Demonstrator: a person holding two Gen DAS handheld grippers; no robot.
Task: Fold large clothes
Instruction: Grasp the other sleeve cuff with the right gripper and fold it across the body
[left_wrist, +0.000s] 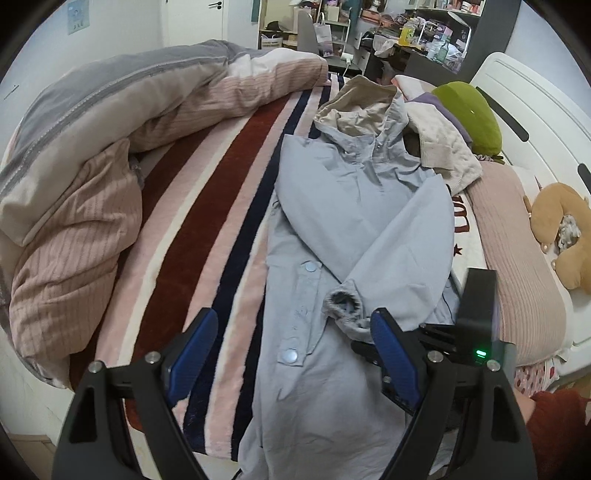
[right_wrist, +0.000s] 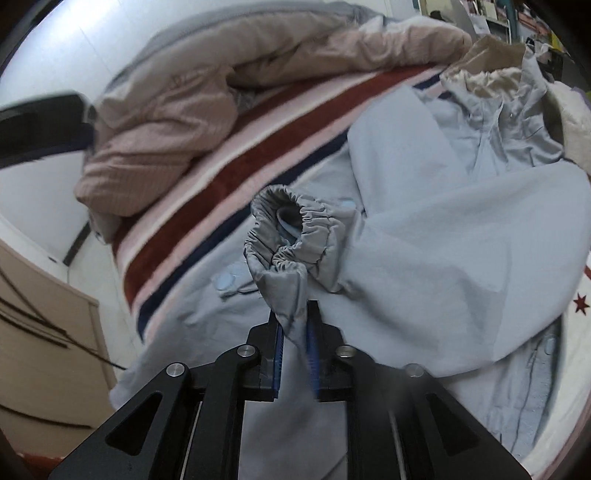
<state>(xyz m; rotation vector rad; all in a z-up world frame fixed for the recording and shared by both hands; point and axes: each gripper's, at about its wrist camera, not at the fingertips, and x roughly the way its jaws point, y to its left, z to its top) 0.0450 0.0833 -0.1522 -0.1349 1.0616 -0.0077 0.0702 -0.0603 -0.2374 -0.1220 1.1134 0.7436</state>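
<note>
Leftmost, duvet (left_wrist: 110, 155): heaped along the bed's left side, apart from the coat.
Striped blanket (left_wrist: 207, 206): bare strip beside the coat.
Left gripper (left_wrist: 291, 365): jaws spread wide, holding nothing, above the coat's lower front.
Pale blue hooded coat (left_wrist: 332, 206): flat on the bed, long axis running away toward the hood.
Sleeve cuff (right_wrist: 291, 229): folded across the front, just ahead of the right gripper.
Right gripper (right_wrist: 295, 354): jaws clenched on sleeve fabric below the cuff; nearer hand for the fold.

Black jaws, blue pads (left_wrist: 194, 354), silver screws, red sleeve (left_wrist: 557, 424)
</note>
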